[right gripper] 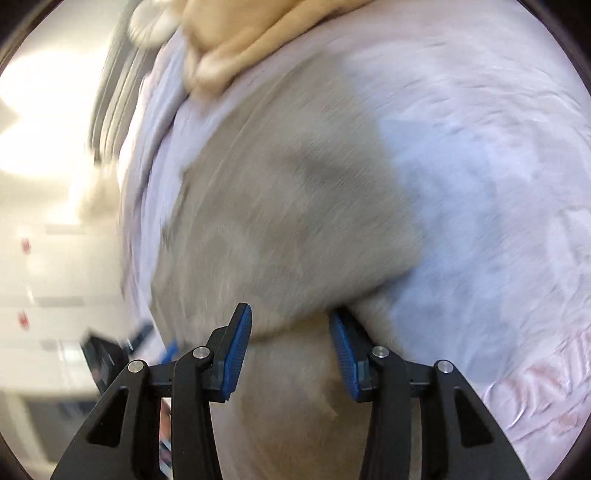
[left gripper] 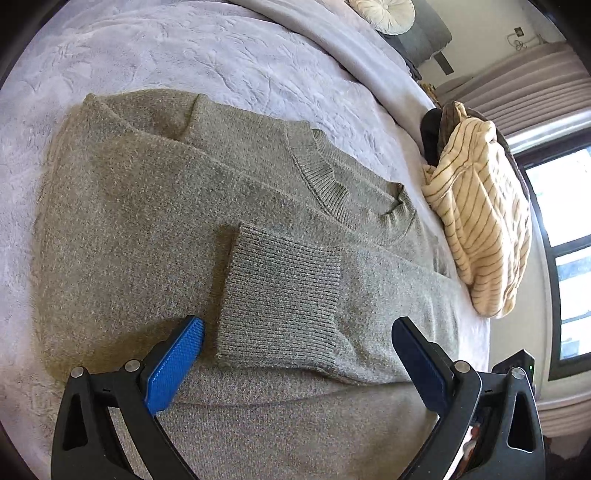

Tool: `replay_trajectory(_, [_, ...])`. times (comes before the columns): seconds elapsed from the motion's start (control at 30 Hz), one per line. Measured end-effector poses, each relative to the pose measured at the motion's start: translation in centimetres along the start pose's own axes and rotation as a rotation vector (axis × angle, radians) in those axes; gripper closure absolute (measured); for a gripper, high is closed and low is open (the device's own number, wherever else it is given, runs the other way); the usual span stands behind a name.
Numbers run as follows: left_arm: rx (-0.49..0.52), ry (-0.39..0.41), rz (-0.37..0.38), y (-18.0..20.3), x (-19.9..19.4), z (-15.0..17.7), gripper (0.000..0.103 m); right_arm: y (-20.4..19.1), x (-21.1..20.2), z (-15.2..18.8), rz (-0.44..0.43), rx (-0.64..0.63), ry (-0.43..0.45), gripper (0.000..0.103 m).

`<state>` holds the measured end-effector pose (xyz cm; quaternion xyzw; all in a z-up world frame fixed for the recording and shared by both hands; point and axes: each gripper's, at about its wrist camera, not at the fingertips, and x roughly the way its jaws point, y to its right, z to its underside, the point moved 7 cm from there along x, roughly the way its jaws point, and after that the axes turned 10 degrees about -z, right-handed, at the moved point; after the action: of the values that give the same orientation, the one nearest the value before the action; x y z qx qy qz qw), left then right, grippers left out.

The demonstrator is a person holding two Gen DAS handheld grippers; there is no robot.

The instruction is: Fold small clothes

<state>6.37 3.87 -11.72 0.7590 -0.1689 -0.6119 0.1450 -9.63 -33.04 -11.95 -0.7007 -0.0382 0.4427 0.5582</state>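
Observation:
A grey-green knit sweater [left gripper: 155,229] lies flat on the bed with both sleeves folded across its body. The ribbed cuff [left gripper: 280,295] of one sleeve lies between the fingers of my left gripper [left gripper: 299,332], which is open wide just above it and holds nothing. In the blurred right wrist view the same sweater [right gripper: 288,206] fills the middle. My right gripper [right gripper: 291,332] is partly open with sweater fabric between its blue pads; whether it pinches the fabric is unclear.
The bed has a pale lilac plush blanket [left gripper: 184,51]. A cream striped garment [left gripper: 480,229] lies piled beyond the sweater's collar near the bed edge, also in the right view [right gripper: 236,33]. A round cushion [left gripper: 384,13] and a window [left gripper: 561,251] lie beyond.

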Motion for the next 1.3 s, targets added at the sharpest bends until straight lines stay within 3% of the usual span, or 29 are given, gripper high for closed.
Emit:
replay_trajectory(0.03, [0.002,0.001,-0.010,0.0,0.0,0.0,0.014,0.2,-0.1,-0.6,-0.009,0.015,0.017,0.056])
replay_trajectory(0.07, [0.007,-0.005,-0.029,0.1,0.2,-0.1,0.034,0.4,0.0,-0.9,-0.004,0.018,0.025,0.073])
replay_trajectory(0.1, [0.010,-0.012,-0.052,0.0,0.4,-0.1,0.045,0.6,-0.1,-1.2,0.014,0.011,0.031,0.089])
replay_trajectory(0.13, [0.012,-0.016,-0.074,-0.2,0.5,-0.1,0.075,0.5,0.6,-1.4,0.050,-0.016,0.026,0.097])
replay_trajectory(0.17, [0.013,-0.029,-0.061,-0.3,0.6,-0.1,0.089,0.4,0.6,-1.5,0.057,-0.033,0.023,0.097])
replay_trajectory(0.27, [0.017,0.004,-0.027,-0.1,-1.0,-0.1,0.090,-0.9,-0.4,-1.9,0.078,-0.128,0.014,0.097])
replay_trajectory(0.4, [0.070,0.048,-0.041,0.1,-3.1,0.6,0.090,-1.6,-0.9,-1.8,0.105,-0.206,-0.009,0.097])
replay_trajectory(0.57, [0.034,0.011,-0.135,-3.0,-1.2,1.5,0.090,0.5,0.3,-1.6,0.108,-0.146,-0.043,0.097])
replay_trajectory(0.7, [0.033,0.012,-0.148,-3.8,-1.6,1.6,0.090,0.8,0.0,-0.6,0.108,-0.136,-0.074,0.091])
replay_trajectory(0.8, [0.074,0.024,-0.184,-3.6,-2.5,1.6,0.090,-0.3,-1.4,0.2,0.141,-0.215,-0.084,0.077])
replay_trajectory(0.87, [0.095,0.034,-0.194,-3.4,-3.2,1.4,0.090,-1.4,-2.7,-0.1,0.134,-0.270,-0.047,0.048])
replay_trajectory(0.93, [0.114,0.049,-0.201,-3.0,-3.9,1.0,0.090,-1.8,-4.2,-1.6,0.118,-0.286,0.012,0.044])
replay_trajectory(1.13, [0.164,0.088,-0.197,-0.3,-4.4,-0.6,0.090,1.2,-4.2,-7.9,0.035,-0.093,0.116,0.044])
replay_trajectory(1.3, [0.201,0.062,-0.219,1.6,-2.0,-0.7,0.090,2.8,-0.9,-10.5,-0.133,0.059,0.047,0.047])
